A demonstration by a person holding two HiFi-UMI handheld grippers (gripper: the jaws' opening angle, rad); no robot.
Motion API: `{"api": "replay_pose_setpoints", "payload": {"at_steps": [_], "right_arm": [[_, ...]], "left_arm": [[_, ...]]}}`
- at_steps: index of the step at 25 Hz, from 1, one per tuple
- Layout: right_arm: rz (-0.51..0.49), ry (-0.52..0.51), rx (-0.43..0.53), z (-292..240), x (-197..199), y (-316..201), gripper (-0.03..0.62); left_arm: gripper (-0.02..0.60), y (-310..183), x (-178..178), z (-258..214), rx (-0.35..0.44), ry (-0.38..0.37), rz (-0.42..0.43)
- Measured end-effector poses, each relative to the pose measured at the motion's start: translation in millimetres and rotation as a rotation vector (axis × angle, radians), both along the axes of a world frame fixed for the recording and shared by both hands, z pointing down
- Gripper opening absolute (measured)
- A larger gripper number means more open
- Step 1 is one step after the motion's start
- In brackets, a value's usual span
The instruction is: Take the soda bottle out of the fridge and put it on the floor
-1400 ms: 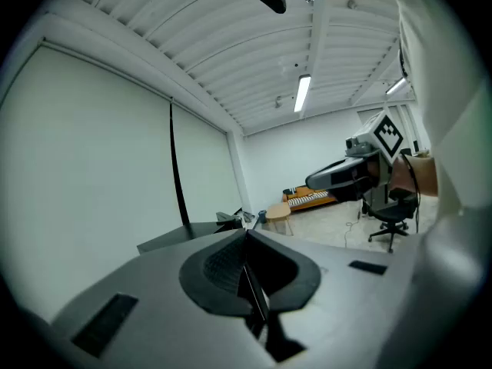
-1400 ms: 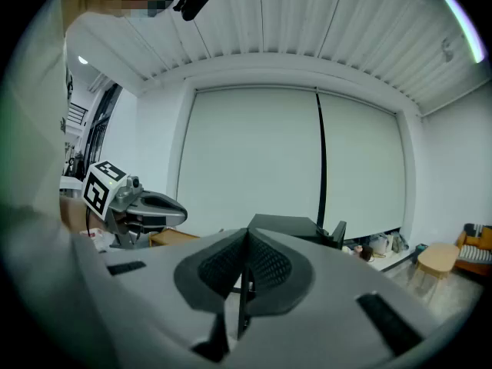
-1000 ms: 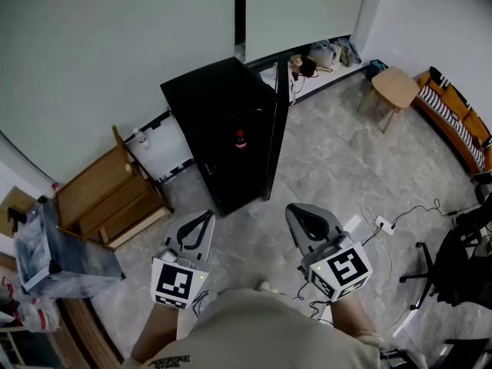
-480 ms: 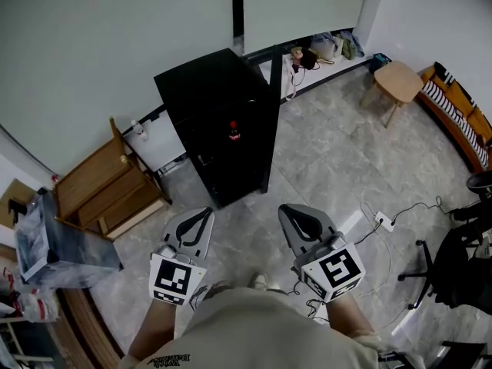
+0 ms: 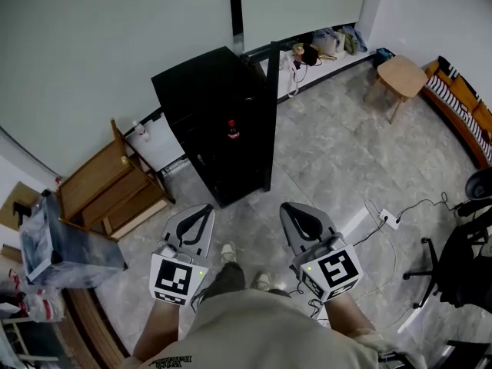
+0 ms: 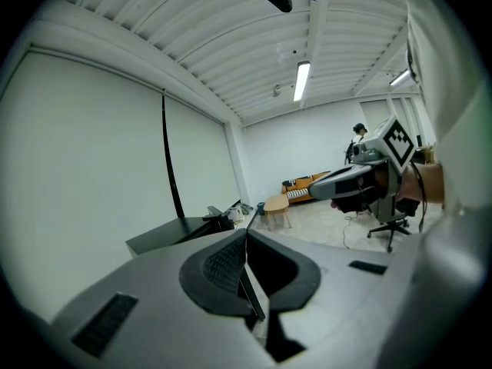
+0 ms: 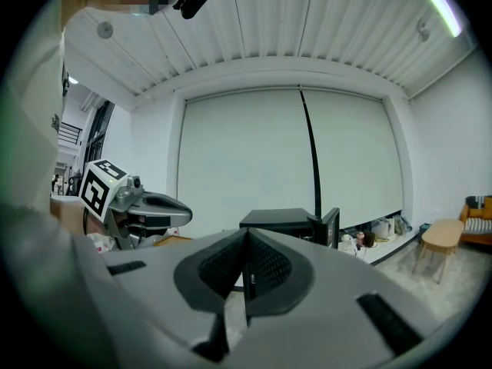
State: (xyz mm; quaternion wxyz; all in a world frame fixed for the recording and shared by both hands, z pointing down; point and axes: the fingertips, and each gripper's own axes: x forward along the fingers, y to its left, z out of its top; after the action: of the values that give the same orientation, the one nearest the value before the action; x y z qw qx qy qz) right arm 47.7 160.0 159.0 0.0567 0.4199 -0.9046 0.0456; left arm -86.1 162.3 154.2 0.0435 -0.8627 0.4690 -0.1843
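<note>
**Both Tools Shut and Empty, Bottle Untouched in Open Fridge**

From where I stood, the person faced the black fridge (image 5: 201, 106), which sat between their eleven and twelve o'clock against the pale wall. Its door (image 5: 270, 121) hung open on the fridge's right side, edge-on to them. The soda bottle (image 5: 231, 130) stood upright on a shelf inside, a dark bottle with a red label, well apart from both tools.

The left gripper (image 5: 206, 211) was held low in front of the person's body at about eleven o'clock. Its jaws were pressed together with nothing between them. The right gripper (image 5: 290, 209) was level with it at about one o'clock, and its jaws were likewise pressed together and empty. Both tools pointed toward the fridge, over the grey tiled floor (image 5: 338, 160).

A wooden shelf unit (image 5: 108, 194) lay on the floor at ten o'clock, just beside the fridge. A clear plastic bin (image 5: 65, 248) sat near it at nine o'clock. A small wooden stool (image 5: 403, 76) stood at two o'clock, and an office chair (image 5: 461, 264) at four o'clock. A white power strip (image 5: 388, 221) with trailing cords lay on the tiles between the chair and the person.
</note>
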Motion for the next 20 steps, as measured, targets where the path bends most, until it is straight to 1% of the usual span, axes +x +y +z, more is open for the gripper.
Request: {"api": "replay_pose_setpoints", "payload": {"at_steps": [6,11,14,20], "right_arm": [[0.016,0.015,0.003,0,-5,-17,-0.005],[0.031,0.078,0.012,1,-14,-41,-0.005],[0.041,0.09,0.007,1,-26,-58,-0.005],[0.056,0.11,-0.022,9,-58,-103,-0.005]], "left_arm": [[0.008,-16,-5,7,-0.011,0.009,0.012],[0.008,-38,-16,9,-0.012,0.005,0.037],[0.008,-58,-28,11,-0.016,0.017,0.045],[0.008,-108,-56,15,-0.017,0.01,0.073]]}}
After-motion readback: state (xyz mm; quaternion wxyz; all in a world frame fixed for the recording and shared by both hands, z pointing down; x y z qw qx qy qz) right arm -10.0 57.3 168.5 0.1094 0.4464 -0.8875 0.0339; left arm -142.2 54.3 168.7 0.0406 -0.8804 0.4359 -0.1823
